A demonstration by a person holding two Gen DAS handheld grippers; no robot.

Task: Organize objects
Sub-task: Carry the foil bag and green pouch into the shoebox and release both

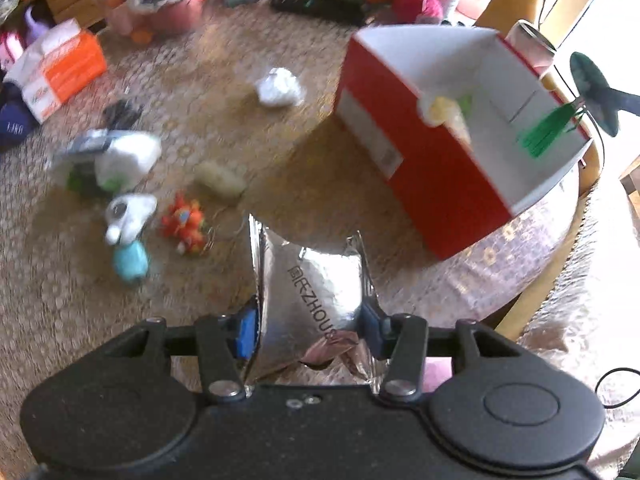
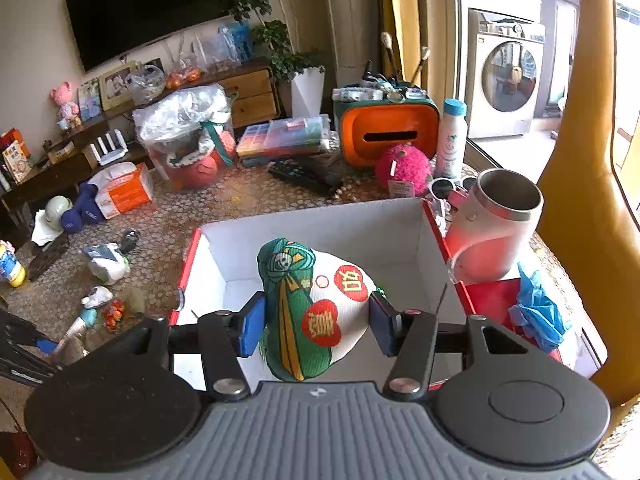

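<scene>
My left gripper (image 1: 308, 326) is shut on a puffy silver foil packet (image 1: 316, 284), holding it above the patterned tablecloth, left of and nearer than the red box (image 1: 440, 192). The box is white inside; a pale lump (image 1: 442, 110) and a green tassel (image 1: 546, 130) show blurred in it. In the right wrist view, my right gripper (image 2: 318, 326) is shut on a white and green embroidered pouch (image 2: 320, 300) with red round patches. It hangs over the open box (image 2: 312, 216).
Small items lie left of the box: crumpled white paper (image 1: 280, 87), a red-orange toy (image 1: 184, 226), a light blue piece (image 1: 130, 264), an orange tissue box (image 1: 60, 68). A pink-white mug (image 2: 492, 228) and blue plastic (image 2: 538, 312) sit right of the box; a pink fluffy ball (image 2: 404, 168) lies behind it.
</scene>
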